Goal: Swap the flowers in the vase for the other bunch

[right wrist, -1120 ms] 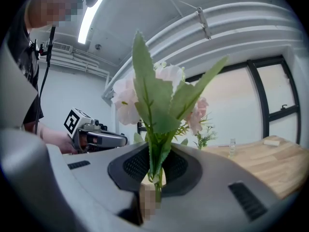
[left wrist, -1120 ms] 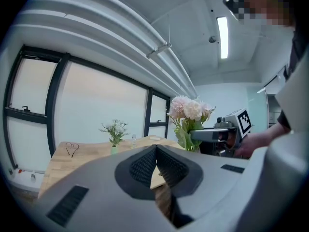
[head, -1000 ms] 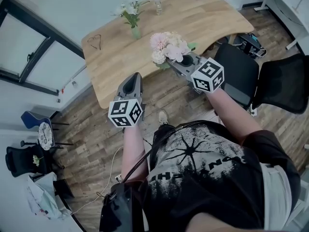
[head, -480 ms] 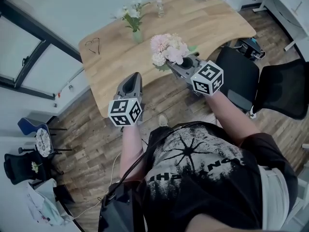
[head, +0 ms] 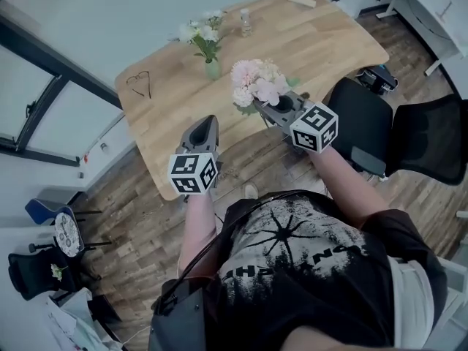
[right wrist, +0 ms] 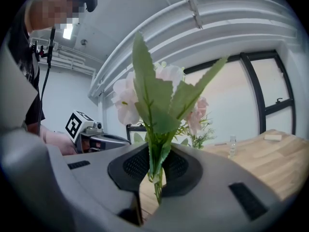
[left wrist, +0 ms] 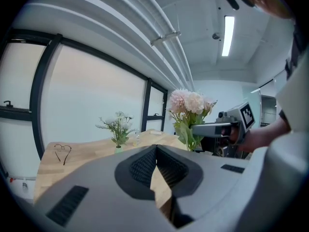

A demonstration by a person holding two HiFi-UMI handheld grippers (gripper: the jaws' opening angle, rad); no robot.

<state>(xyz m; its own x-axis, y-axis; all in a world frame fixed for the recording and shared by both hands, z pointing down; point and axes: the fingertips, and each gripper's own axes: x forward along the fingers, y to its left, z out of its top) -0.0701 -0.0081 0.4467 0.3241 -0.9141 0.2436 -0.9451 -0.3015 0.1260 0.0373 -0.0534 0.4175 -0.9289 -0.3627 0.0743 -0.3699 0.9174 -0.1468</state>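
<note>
A small green vase (head: 212, 69) with white flowers (head: 202, 33) stands on the wooden table (head: 329, 42), toward its far left. My right gripper (head: 269, 107) is shut on the stems of a pink bunch (head: 256, 81) and holds it upright over the table's near edge. In the right gripper view the green stems (right wrist: 155, 170) are pinched between the pads, with the blooms (right wrist: 126, 100) above. My left gripper (head: 207, 125) is shut and holds nothing, at the near edge left of the bunch. The left gripper view shows the vase (left wrist: 119, 149) ahead and the pink bunch (left wrist: 189, 103) to the right.
On the table are a small clear bottle (head: 246, 22), a pair of glasses (head: 140, 83) at the left end and a wooden block (head: 301, 1) at the far right. Two black office chairs (head: 365, 112) (head: 431, 134) stand to the right. A window wall runs behind the table.
Both grippers have moved forward toward the table. The pink bunch has gone along in the right gripper and now hangs over the table's near edge. The vase looks nearer.
</note>
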